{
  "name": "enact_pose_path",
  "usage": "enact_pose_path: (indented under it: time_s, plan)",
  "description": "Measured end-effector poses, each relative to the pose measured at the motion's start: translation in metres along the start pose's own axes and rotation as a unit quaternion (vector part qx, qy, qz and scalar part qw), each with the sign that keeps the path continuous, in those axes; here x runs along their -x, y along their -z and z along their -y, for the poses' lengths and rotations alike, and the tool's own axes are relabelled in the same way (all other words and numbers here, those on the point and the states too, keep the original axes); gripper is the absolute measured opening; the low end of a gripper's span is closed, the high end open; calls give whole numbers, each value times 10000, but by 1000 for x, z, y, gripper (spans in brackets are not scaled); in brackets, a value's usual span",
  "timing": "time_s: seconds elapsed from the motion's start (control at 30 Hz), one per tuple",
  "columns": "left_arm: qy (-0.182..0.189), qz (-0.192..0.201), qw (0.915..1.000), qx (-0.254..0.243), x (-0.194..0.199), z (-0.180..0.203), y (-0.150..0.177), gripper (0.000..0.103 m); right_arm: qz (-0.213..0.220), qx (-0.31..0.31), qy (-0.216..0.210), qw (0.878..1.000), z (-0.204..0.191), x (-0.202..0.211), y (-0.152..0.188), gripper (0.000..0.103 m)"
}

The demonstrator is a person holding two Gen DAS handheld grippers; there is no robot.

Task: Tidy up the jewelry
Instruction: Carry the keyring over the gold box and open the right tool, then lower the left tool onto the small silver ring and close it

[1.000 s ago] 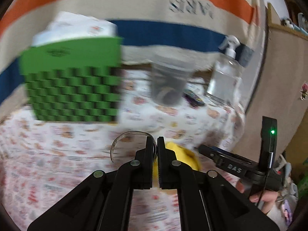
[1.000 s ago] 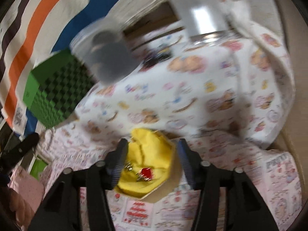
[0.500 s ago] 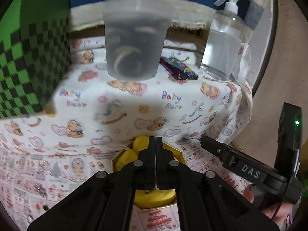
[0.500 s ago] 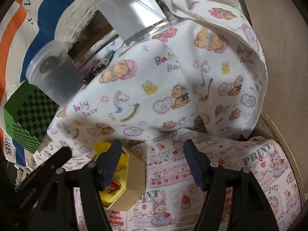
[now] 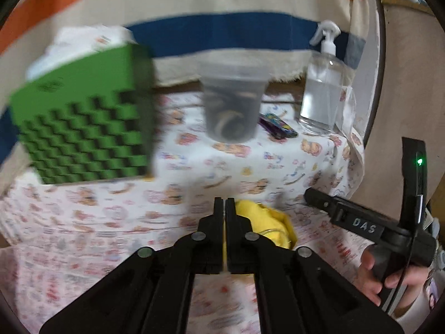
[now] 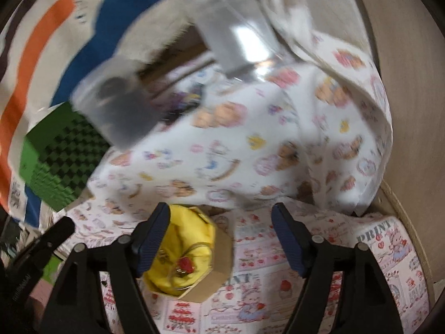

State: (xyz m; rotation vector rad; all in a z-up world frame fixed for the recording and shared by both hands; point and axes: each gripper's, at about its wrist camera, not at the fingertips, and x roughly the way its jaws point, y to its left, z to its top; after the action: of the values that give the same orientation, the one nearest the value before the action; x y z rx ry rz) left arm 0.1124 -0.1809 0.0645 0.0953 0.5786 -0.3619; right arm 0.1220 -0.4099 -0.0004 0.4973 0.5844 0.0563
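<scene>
Small hexagonal cardboard box sits open on printed cloth, low in right wrist view. Yellow cushion lining fills it, puffed above rim. Red-stoned piece with gold-toned setting lies on lining, small gold-toned bit just beside. Left wrist view: only yellow lining shows, blurred.

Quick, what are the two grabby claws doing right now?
Left gripper: shut, holding nothing visible.
Right gripper: open, jaws just widened, nothing between them.

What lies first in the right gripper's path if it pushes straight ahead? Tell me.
Probably bare printed cloth. The right gripper stands open with only cloth between its fingers; the yellow-lined box lies just left of that line. Depth is unclear.
</scene>
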Motion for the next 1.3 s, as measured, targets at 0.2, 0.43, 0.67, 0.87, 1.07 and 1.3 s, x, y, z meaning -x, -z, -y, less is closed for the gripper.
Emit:
enact_pose_path:
  time_s: [0.2,0.43,0.67,0.87,1.07,1.3]
  plan:
    - [-408,327,9983,248,52,-40,14,53,136,598,-401,9973,-45,15,12,91]
    - [-1072,720,9914,226,92,-81,39,80,293,1235,-720,9893,-88,29,28,102]
    - [-1211,793,9874,640,103,-118,62,89,652,1664,-614,9820,-105,38,41,103]
    - [-1561,9,9836,908,71,-144,71,89,362,1895,-334,9807,-109,21,49,103]
    - [-1657,-971,9761,1014,37,-155,92,89,90,1909,-253,9812,-107,6,57,103]
    - [-1383,-1860,9634,1347,-2,-164,123,54,-304,1966,12,9800,-105,-12,64,103]
